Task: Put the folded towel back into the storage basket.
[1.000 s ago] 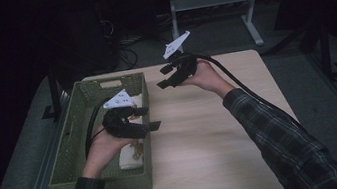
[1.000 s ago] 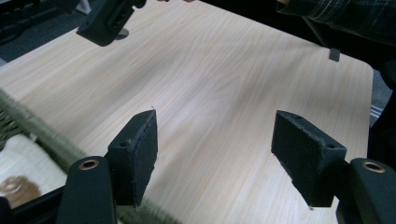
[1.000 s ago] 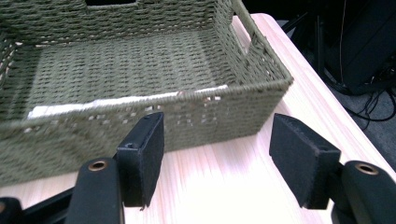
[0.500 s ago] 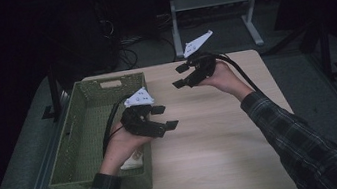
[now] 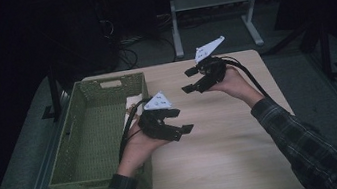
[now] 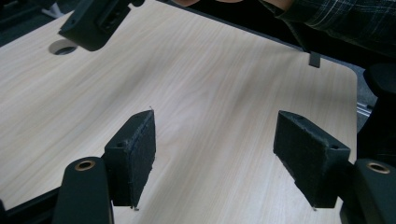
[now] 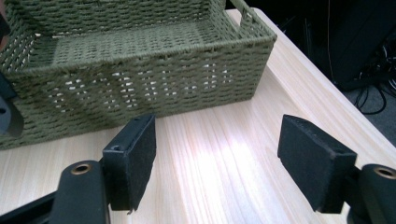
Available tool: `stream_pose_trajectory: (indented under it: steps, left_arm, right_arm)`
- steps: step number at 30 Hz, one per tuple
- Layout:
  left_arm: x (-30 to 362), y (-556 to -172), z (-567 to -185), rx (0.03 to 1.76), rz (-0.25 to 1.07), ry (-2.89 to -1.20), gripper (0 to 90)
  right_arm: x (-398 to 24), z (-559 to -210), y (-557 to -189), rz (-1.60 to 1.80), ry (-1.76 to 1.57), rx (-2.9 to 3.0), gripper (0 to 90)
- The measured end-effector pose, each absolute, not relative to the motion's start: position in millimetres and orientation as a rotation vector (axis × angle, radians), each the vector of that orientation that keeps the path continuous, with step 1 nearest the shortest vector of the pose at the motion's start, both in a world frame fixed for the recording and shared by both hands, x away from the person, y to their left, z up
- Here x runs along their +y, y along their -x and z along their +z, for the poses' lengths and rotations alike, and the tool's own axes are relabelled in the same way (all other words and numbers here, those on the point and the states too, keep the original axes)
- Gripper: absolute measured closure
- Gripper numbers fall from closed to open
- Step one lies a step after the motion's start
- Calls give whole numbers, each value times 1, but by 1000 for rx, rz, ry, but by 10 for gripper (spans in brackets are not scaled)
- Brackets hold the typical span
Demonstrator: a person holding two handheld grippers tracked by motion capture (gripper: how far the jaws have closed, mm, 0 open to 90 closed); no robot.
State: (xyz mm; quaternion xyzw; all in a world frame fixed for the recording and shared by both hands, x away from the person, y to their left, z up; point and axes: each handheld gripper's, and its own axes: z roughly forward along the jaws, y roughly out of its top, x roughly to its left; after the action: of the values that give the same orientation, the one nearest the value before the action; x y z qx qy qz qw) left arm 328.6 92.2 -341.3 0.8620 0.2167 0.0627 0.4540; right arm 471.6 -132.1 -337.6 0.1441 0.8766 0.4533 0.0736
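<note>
My left gripper [image 5: 181,121] hangs over the wooden table [image 5: 226,156] just right of a green woven basket [image 5: 69,139]. Its jaws stand open with nothing between them, and in the left gripper view [image 6: 215,158] bare tabletop shows between the pads. My right gripper [image 5: 188,80] is held farther back over the table and points left toward the basket. Its jaws have just been opening and are empty. In the right gripper view [image 7: 217,168] the basket [image 7: 140,79] stands ahead of them, its inside bare where it shows.
A small pale thing [image 5: 132,102] lies at the basket's right rim, partly behind the left gripper's cable. A round cable hole [image 6: 63,46] is cut in the table. A plaid sleeve [image 5: 305,145] crosses the table's right side. Dark floor, cables and a metal stand lie beyond.
Both hands have moved right, away from the basket. The left gripper has come off the basket's right rim and out over the tabletop. The right gripper's jaws look wider.
</note>
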Motion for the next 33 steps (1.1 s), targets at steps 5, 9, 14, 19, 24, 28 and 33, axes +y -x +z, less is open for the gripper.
stream_pose_trajectory:
  steps: [5, 9, 14, 19, 24, 28, 33]
  left_arm:
    - [76, -324, -351, 504, 154, -2133, 293]
    - [63, -320, -359, 483, 152, -2140, 290]
    - [50, -315, -371, 467, 152, -2151, 284]
    - [42, -311, -384, 467, 143, -2148, 284]
    - [39, -307, -400, 471, 134, -2152, 279]
    - [37, -306, -412, 476, 127, -2151, 266]
    - [39, -308, -427, 496, 122, -2156, 255]
  right_arm:
    - [-141, -345, -468, 1369, -454, 2628, 266]
    - [-150, -352, -464, 1373, -474, 2619, 256]
    - [-161, -364, -460, 1364, -507, 2613, 246]
    - [-170, -376, -455, 1354, -536, 2615, 239]
    - [-177, -388, -450, 1330, -565, 2625, 219]
    - [-183, -398, -445, 1301, -596, 2624, 181]
    - [-193, -410, -438, 1268, -652, 2607, 150]
